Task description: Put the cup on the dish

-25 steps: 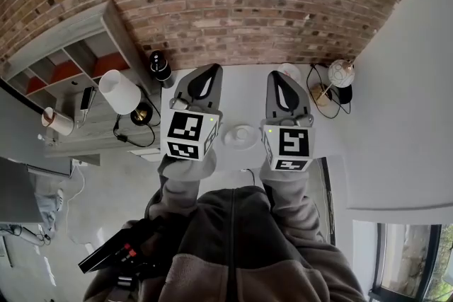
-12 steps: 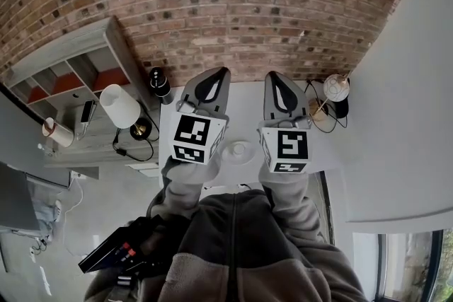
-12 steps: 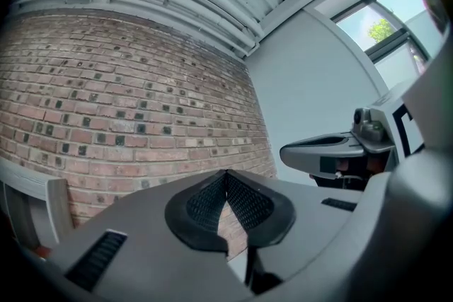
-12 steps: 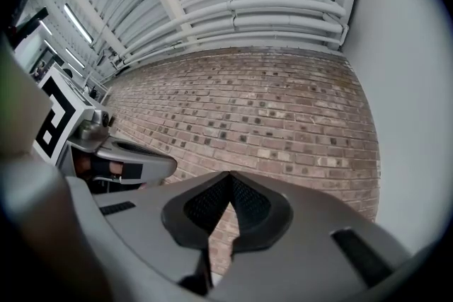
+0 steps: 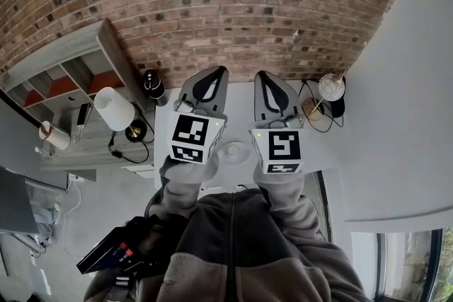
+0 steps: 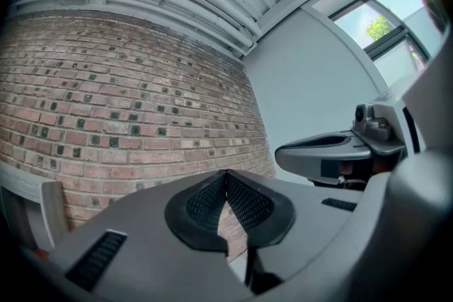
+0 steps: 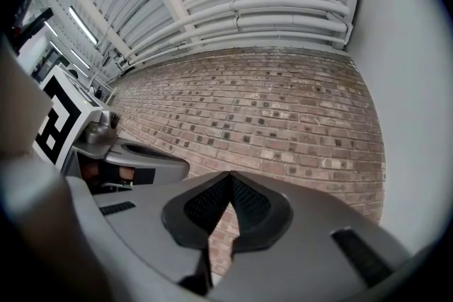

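Drawn closer together since a second ago, holds left gripper and right gripper pinched shut, empty, flanking the dish on the white table, with the cup perhaps that bump at its centre; risks toppling it if lowered unopened

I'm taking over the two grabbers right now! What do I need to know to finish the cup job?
Left gripper: shut, empty, held above the table, pointing at the brick wall.
Right gripper: shut, empty, beside it.
Dish: on the table's near edge, between the grippers.
Cup: not visible in any view; the dish's middle is too small to read.
Done: nothing that shows.
Left: find the cup, open a gripper, grasp it, set it on the dish.
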{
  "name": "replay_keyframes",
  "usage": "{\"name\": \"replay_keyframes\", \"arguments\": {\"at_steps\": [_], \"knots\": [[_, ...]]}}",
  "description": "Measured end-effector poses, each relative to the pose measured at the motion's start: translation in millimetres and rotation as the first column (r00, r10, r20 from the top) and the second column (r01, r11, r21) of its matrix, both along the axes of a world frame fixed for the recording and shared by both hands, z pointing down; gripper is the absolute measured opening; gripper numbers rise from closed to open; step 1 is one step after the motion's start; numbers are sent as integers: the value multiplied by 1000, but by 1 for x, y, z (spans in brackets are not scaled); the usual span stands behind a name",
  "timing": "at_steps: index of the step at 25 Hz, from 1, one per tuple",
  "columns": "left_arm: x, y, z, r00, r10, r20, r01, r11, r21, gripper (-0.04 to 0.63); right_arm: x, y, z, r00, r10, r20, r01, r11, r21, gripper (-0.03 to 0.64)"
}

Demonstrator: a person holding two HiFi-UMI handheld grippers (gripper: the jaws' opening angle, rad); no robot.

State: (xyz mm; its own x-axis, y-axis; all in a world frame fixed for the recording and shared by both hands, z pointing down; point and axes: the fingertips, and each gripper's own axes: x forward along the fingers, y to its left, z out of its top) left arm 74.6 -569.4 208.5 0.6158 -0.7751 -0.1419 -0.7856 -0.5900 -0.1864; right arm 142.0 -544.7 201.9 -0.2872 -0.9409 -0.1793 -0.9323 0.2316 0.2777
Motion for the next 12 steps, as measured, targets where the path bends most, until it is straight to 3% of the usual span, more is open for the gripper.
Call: {"name": "replay_keyframes", "arguments": {"at_steps": [12], "knots": [[21,0,9,998,58,32,-58,998,-20,6,3,-2,7,1000,-12,7,12,999,-30,3]]}}
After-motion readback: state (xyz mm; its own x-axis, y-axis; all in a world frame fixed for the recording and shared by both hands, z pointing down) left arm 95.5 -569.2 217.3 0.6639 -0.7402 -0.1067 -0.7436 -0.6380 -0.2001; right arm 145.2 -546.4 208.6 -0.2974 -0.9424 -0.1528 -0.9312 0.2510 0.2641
